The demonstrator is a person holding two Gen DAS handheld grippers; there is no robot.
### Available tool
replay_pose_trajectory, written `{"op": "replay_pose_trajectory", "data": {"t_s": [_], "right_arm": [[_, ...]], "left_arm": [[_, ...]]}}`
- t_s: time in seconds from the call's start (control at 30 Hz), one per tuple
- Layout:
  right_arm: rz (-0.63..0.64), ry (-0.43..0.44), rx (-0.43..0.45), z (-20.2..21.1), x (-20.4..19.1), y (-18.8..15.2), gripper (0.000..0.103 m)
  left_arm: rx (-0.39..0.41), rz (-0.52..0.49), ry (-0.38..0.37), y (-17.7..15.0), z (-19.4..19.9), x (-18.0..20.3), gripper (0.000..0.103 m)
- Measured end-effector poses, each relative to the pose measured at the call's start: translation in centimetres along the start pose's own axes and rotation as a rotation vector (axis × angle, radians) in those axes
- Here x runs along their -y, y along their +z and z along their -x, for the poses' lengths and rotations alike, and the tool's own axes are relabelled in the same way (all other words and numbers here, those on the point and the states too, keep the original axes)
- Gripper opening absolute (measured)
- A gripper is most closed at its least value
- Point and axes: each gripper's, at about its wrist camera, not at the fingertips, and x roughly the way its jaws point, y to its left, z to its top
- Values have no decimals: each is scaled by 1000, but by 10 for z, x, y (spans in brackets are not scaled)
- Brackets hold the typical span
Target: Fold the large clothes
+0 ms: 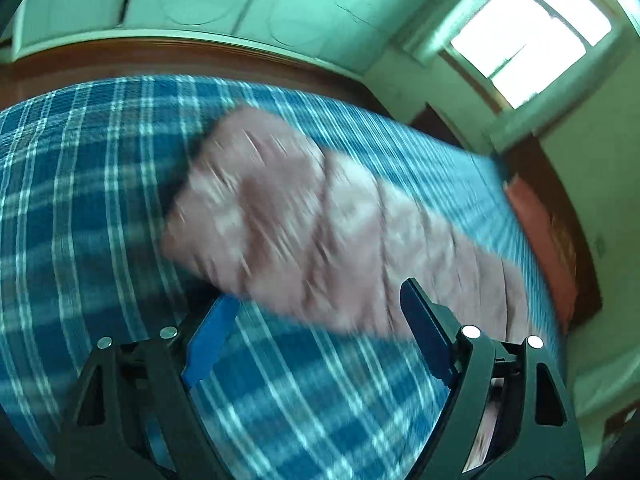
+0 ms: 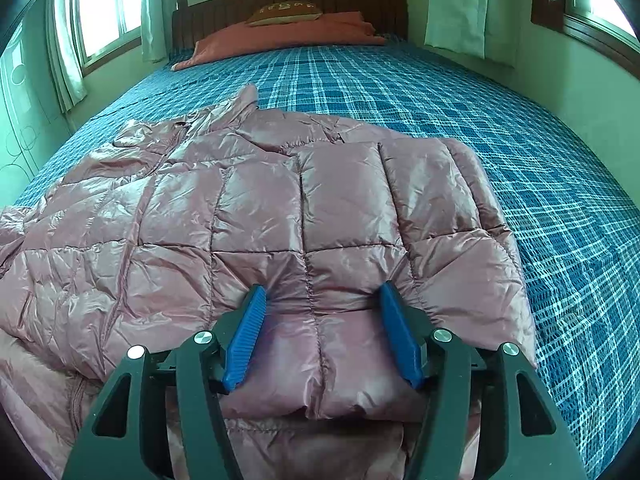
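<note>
Right gripper (image 2: 322,328) parted, straddling folded pink puffer jacket (image 2: 256,216) directly beneath, nearer; left gripper (image 1: 316,320) parted, empty, jacket sleeve (image 1: 304,216) stretched crosswise just ahead.

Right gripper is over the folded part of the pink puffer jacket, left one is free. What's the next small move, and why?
Probably close the right gripper on the pink puffer jacket. Its jaws straddle a puffed fold near the hem without clearly clamping it. The left gripper is open and empty above the plaid bedspread, beside the blurred jacket, so it secures nothing yet.
</note>
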Motion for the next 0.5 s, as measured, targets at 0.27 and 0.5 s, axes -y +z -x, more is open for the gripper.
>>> {"op": "replay_pose_trajectory", "data": {"t_s": [0.27,0.5], "right_arm": [[2,-4,5,0,0,1,60],[0,-3,8,-1,1,0,60]], "left_arm": [[55,100,-31,50,-21,-47,12],[168,-159,-23,62,-1,11,7]]}}
